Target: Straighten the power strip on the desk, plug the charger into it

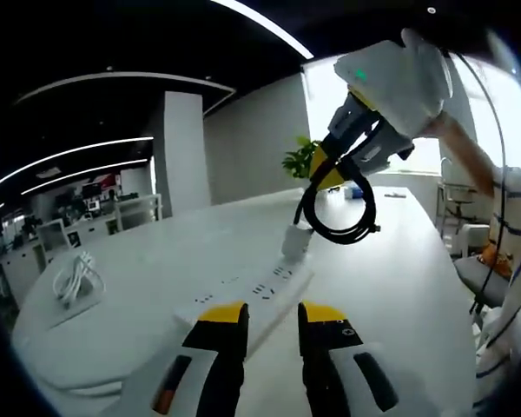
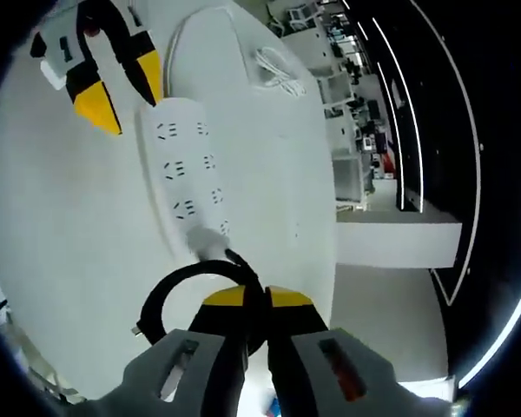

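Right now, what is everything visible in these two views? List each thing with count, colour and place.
power strip: one, white, flat on the desk, its far end between the left gripper's jaws
charger: one, white, standing on the strip's near end
charger cable: one, black, coiled, hanging from the right gripper
white cable: one bundle, at the desk's far edge
desk: one, white
plant: one, green, beyond the desk
left gripper: black with yellow tips, jaws apart
right gripper: black with yellow tips, closed on the cable
person's gloved hand: white, holding the right gripper
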The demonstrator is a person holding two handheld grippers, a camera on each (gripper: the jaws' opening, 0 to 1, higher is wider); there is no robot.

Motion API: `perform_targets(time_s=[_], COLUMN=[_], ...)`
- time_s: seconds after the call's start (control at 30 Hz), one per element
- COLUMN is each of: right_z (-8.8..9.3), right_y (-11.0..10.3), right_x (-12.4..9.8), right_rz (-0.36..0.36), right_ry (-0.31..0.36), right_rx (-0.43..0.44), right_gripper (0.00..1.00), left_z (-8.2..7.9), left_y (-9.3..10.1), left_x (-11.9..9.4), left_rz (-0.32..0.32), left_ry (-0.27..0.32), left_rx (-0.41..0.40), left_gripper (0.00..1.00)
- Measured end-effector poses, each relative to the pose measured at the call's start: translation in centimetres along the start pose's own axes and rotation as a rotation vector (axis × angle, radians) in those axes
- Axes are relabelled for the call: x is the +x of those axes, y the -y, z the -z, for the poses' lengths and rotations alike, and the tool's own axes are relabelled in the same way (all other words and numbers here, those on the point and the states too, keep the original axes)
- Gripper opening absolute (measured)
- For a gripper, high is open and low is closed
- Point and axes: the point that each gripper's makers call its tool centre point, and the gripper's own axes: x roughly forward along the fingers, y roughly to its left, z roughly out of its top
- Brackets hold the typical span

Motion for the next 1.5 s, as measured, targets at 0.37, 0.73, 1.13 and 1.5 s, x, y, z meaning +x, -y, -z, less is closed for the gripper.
perform_targets(time_s=[0.37, 0.73, 1.13, 1.5], right_z=[0.2, 0.3, 0.0, 0.5], right_y=[-0.8, -0.5, -0.3, 0.3], right_x=[-0.4, -0.5, -1.3, -2.9], right_rz=[0.034, 0.145, 0.141, 0.092], right_ry=[0.033, 0.13, 0.29, 0.433], right_rx=[-0.019, 0.03, 0.139, 0.277], right_gripper=[0.05, 0.06, 0.1, 0.16], left_z=[0.3, 0.6, 1.0, 1.2], left_y=[-0.2, -0.7, -1.0, -1.4], left_x=[0.1, 0.3, 0.4, 0.4], left_rz=[-0.007, -0.013, -0.02, -0.032], left_ry=[-0.011, -0.02, -0.031, -0.04], left_rx=[-0.002, -0.007, -0.012, -0.014], left_gripper=[0.23, 0.23, 0.23, 0.23])
